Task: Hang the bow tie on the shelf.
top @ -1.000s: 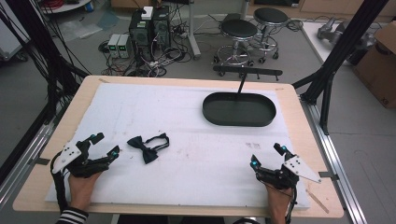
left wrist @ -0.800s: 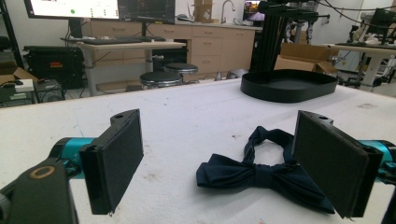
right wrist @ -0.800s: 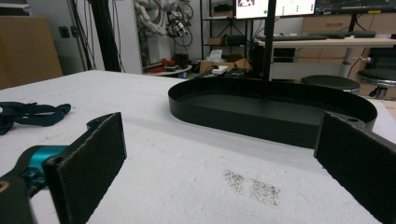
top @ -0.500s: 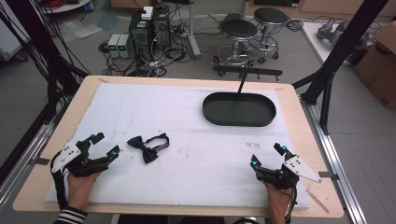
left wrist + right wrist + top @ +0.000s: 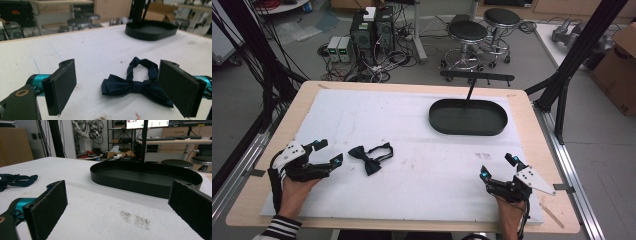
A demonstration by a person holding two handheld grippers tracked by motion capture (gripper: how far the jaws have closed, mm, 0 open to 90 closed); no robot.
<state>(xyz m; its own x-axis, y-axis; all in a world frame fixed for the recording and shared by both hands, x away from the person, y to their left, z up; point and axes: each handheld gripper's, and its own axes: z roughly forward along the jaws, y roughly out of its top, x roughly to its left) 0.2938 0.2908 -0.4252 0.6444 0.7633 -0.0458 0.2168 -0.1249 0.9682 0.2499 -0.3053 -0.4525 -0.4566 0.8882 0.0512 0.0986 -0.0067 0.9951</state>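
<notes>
Stools, computer boxes and tangled cables crowd the floor at the top of the high view, beyond a wooden table [image 5: 272, 165] covered by a white mat [image 5: 412, 135]. Upper right of centre on the mat sits an empty black oval tray [image 5: 468, 117], with a thin black post rising behind it. Left of centre, well apart from the tray, a dark blue bow tie [image 5: 370, 157] lies flat with its strap looped behind it.

Since a second ago almost nothing has changed: the left hand-held gripper [image 5: 328, 155] has crept a touch closer to the bow tie, jaws spread wide and empty, and its own view frames the tie between them. The right hand-held gripper [image 5: 497, 168] sits where it was at the lower right, also wide open and empty, facing the tray.

Judging by this, a pickup of the tie is being lined up, probably for the tray.
</notes>
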